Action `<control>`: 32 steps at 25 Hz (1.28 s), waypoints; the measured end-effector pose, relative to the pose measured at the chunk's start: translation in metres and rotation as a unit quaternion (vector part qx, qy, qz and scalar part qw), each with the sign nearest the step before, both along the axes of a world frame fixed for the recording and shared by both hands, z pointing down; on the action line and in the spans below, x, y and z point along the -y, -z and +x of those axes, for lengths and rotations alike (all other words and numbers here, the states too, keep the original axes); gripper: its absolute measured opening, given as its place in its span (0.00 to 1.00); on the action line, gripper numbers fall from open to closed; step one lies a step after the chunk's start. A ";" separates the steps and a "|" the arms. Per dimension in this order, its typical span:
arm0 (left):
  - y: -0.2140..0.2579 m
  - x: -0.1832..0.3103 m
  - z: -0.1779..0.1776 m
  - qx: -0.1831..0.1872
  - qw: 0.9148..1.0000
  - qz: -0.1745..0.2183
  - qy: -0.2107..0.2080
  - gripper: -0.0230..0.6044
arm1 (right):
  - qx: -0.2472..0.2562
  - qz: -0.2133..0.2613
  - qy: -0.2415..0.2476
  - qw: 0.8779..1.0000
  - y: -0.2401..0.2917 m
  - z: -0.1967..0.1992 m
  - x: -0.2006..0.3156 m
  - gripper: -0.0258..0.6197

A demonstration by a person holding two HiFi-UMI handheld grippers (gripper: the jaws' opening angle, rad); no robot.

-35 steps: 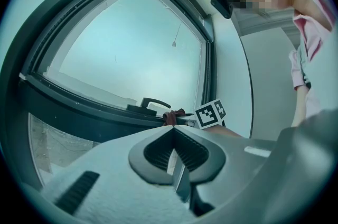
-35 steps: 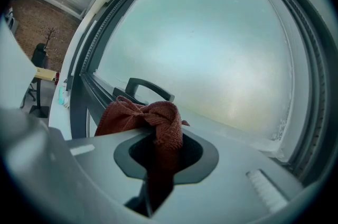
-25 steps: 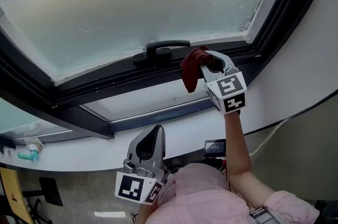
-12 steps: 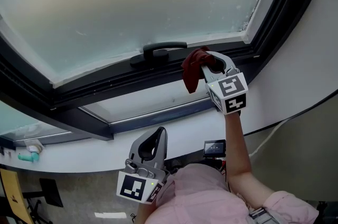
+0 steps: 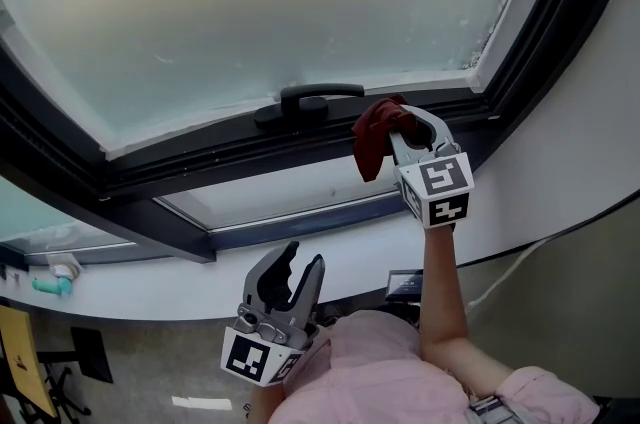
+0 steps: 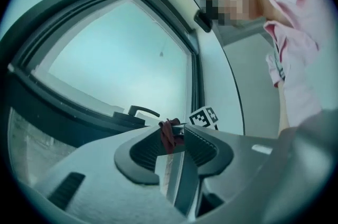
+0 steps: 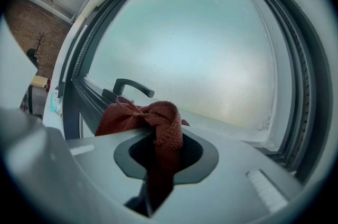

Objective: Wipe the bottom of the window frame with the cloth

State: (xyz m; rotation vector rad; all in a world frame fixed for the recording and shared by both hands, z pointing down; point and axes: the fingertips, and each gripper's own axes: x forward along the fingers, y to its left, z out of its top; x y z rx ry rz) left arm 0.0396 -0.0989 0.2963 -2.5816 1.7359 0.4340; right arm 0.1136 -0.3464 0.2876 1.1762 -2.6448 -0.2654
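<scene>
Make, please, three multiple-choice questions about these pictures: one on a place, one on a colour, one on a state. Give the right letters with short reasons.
1. In the head view, where is the cloth relative to the window handle?
A. just to its right
B. far to its left
C. lying on the floor

2. What colour is the cloth?
A. blue
B. dark red
C. white

3. How do the fingers of the left gripper stand?
A. shut on the cloth
B. shut on the handle
C. apart, holding nothing

Answers:
1 A: the cloth sits right of the black handle, by the lower frame.
2 B: both gripper views show it dark red.
3 C: the left gripper view shows an empty gap; the right gripper holds the cloth.
</scene>
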 end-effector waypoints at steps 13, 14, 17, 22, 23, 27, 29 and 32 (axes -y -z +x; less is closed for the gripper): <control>-0.022 0.003 0.020 0.030 0.999 -0.016 -0.012 0.02 | 0.009 -0.003 0.001 1.000 0.001 0.001 0.002 0.13; -0.030 0.001 0.027 0.041 0.999 -0.021 -0.024 0.03 | 0.010 -0.003 0.001 1.000 0.001 0.001 0.002 0.13; -0.072 -0.010 0.059 0.135 0.983 -0.065 -0.110 0.03 | 0.014 -0.002 -0.001 1.000 0.002 0.001 0.003 0.13; -0.083 -0.014 0.057 -0.008 0.981 -0.078 -0.177 0.04 | 0.018 -0.003 -0.005 1.000 0.001 0.001 0.002 0.13; -0.087 -0.015 0.053 -0.025 0.979 -0.085 -0.186 0.04 | 0.019 -0.003 -0.005 1.000 0.001 0.001 0.003 0.13; -0.081 -0.011 0.052 -0.002 0.976 -0.083 -0.201 0.04 | 0.017 -0.006 -0.004 1.000 0.000 0.002 0.002 0.13; -0.057 -0.003 0.043 0.020 0.983 -0.043 -0.177 0.04 | 0.014 -0.009 -0.003 1.000 0.000 0.001 0.002 0.13; -0.021 0.012 0.016 0.039 0.993 -0.001 -0.112 0.04 | 0.010 -0.011 0.003 1.000 0.001 0.000 0.002 0.13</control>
